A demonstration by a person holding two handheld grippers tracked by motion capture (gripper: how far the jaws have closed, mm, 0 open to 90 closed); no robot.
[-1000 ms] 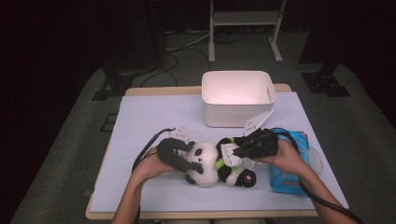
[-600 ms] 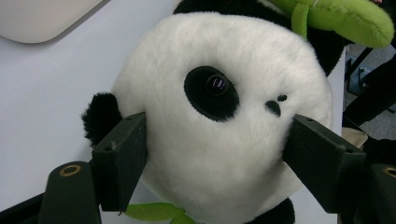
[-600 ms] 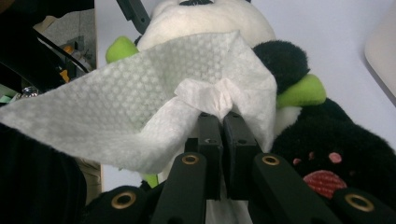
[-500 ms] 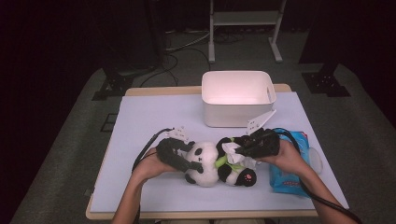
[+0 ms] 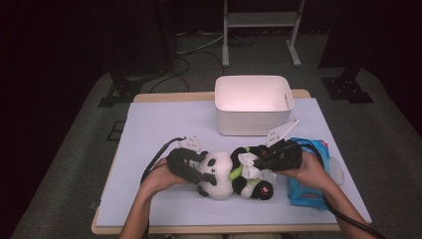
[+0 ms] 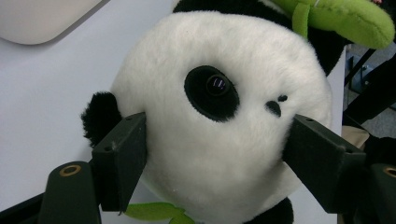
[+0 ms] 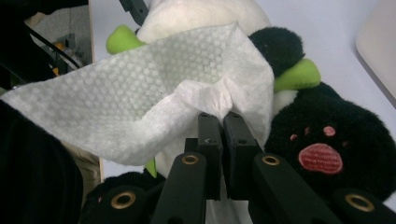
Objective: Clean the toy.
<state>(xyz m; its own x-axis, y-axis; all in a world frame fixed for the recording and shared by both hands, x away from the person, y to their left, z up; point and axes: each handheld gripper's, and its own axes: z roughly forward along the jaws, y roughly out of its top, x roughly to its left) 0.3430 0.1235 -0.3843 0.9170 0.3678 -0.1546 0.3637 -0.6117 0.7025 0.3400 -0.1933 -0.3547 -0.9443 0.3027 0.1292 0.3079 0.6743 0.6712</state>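
A plush panda [image 5: 224,174] lies on its back near the table's front edge, head to the left. My left gripper [image 5: 201,172] is shut on the panda's white head [image 6: 219,116], one pad pressing each side. My right gripper [image 5: 256,163] is shut on a white wet wipe [image 7: 154,93], which is spread over the panda's belly [image 5: 246,169]. In the right gripper view the wipe bunches at the closed jaw tips, beside a black paw [image 7: 322,140] with a pink pad and green plush bamboo [image 7: 299,74].
A white bin [image 5: 253,103] stands at the back middle of the white table [image 5: 164,124]. A blue wet-wipe pack [image 5: 306,191] lies under my right forearm at the front right. Bare table lies to the left and behind the panda.
My right gripper with the wipe has shifted slightly over the panda's belly. The left gripper and the panda's head have stayed put.
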